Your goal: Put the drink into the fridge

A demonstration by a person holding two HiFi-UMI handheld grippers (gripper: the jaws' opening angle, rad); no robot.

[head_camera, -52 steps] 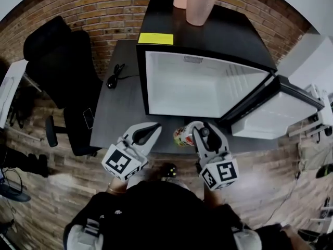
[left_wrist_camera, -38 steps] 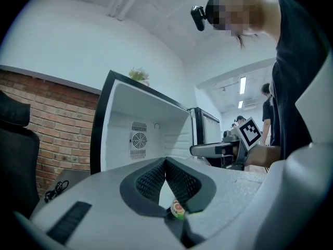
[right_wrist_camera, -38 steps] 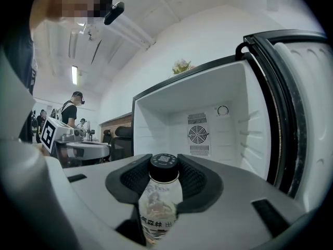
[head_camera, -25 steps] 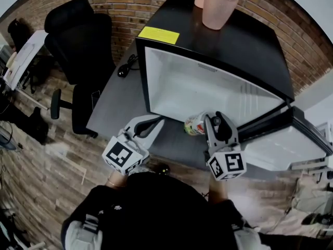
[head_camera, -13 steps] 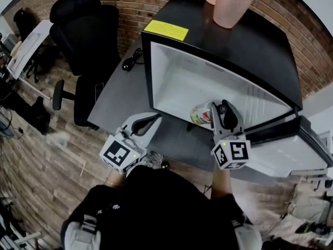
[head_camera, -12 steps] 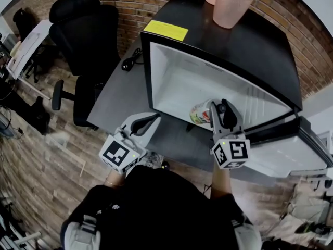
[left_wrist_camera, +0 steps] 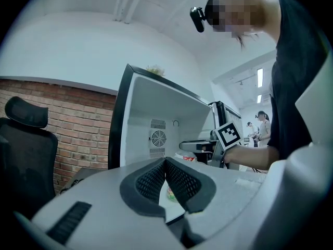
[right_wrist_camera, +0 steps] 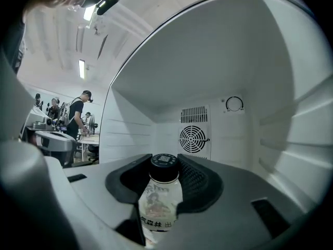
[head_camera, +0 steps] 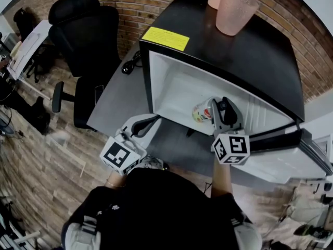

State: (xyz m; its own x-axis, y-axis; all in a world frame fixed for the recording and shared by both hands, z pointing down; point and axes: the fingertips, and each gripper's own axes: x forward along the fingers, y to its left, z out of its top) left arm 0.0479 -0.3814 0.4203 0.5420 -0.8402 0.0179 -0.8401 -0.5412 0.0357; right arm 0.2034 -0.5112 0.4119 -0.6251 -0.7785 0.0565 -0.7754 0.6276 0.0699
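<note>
The drink [right_wrist_camera: 161, 197], a small bottle with a black cap and a printed label, stands upright between my right gripper's [right_wrist_camera: 164, 165] jaws, which are shut on it. In the head view the right gripper [head_camera: 214, 108] holds the drink [head_camera: 201, 111] just inside the open black fridge [head_camera: 171, 56], low over its white floor. The fridge's back wall and its round fan grille [right_wrist_camera: 193, 138] lie ahead. My left gripper [head_camera: 151, 123] hangs over the dark table [head_camera: 117, 100] in front of the fridge, its jaws [left_wrist_camera: 165, 163] shut with nothing in them.
Two pink cups [head_camera: 233, 12] and a yellow sticker [head_camera: 164, 38] are on the fridge top. The fridge door [head_camera: 291, 158] stands open at the right. A black office chair [head_camera: 86, 30] is left of the table, and a black cable [head_camera: 132, 62] lies on it. People stand far off [right_wrist_camera: 78, 113].
My right gripper has carried the drink forward from the fridge's front edge into its cavity. The left gripper has stayed about where it was, shut.
</note>
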